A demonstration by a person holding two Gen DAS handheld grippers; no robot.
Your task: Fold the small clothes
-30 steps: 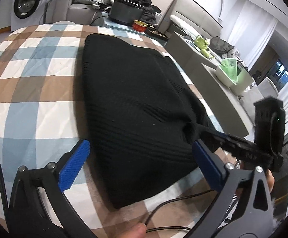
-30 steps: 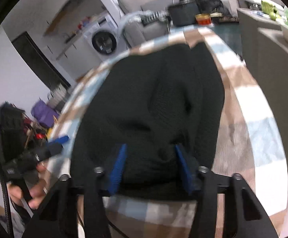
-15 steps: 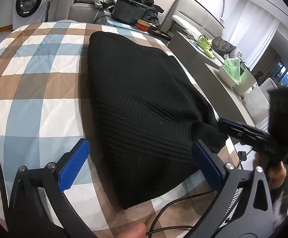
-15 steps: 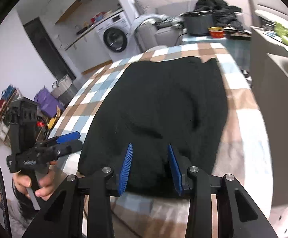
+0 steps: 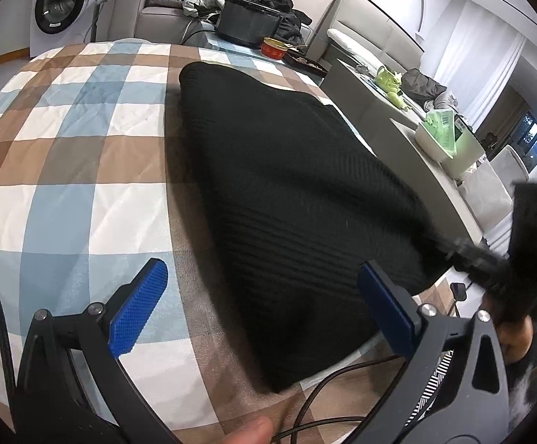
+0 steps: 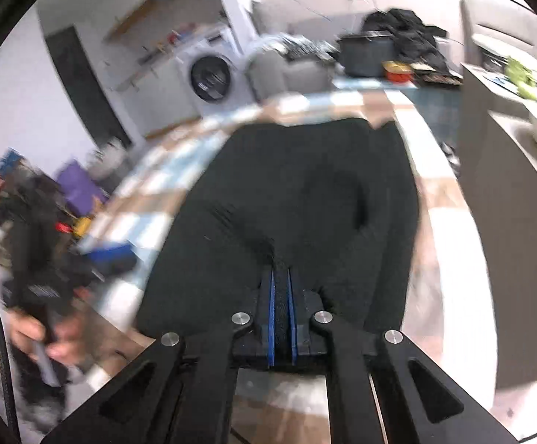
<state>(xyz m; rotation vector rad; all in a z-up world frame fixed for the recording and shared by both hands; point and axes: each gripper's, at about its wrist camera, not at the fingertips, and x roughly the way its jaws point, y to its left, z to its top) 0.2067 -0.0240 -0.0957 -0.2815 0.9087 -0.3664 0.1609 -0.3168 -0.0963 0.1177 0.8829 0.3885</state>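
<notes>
The right tool (image 6: 281, 296) clamped the near hem of the black knit sweater (image 5: 290, 199) lying on the checked bedspread (image 5: 72, 140); the left tool (image 5: 264, 303) hung open. Grasping step; next, probably carry that hem toward the far edge.

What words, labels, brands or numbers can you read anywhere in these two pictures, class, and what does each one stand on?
No text can be read.
Washing machine: stickers along its top panel, too small to read.
Green packet in the white tub: a printed label with a code, too small to read.
Orange print at the lower right edge of the left wrist view: cut off, unreadable.
Right wrist view: too blurred for any text.
</notes>
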